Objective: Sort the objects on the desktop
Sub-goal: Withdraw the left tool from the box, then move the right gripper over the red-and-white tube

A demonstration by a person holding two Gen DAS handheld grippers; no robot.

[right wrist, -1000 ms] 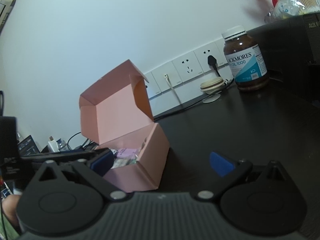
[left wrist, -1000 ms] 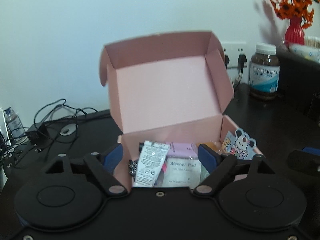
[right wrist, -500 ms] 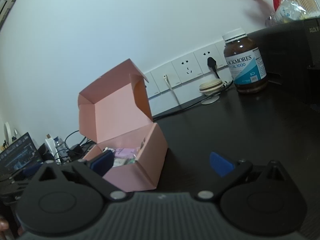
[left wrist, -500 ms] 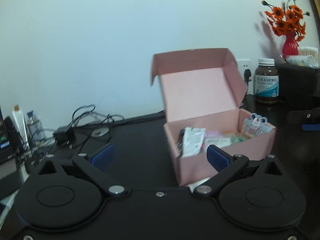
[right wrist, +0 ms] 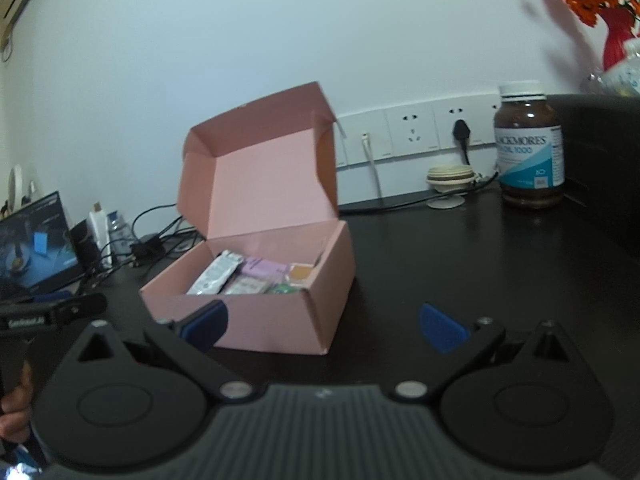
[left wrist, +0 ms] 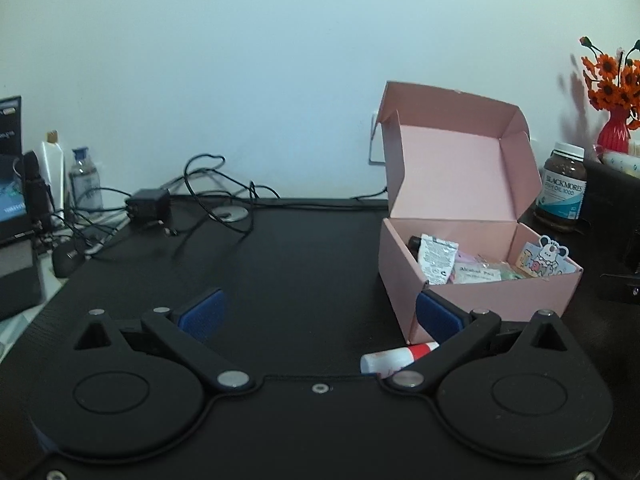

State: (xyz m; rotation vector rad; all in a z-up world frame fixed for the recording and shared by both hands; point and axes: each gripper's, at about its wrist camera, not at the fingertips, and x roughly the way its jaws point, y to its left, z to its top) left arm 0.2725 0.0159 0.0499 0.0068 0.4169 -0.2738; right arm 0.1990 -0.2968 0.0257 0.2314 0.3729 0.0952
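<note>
Now, from the left wrist, the left gripper (left wrist: 318,314), jaws just opened wide and empty, hovers beside the pink box (left wrist: 476,276) near a small tube (left wrist: 394,360), while from the right wrist the right gripper (right wrist: 322,326) gapes empty before that box.

Pink box (left wrist: 492,300) on a black bench (left wrist: 304,264); blue pads (left wrist: 202,314) on black tongs; brown bottle (right wrist: 528,148), white cap; red vase (left wrist: 614,130), orange flowers (left wrist: 612,80).
</note>
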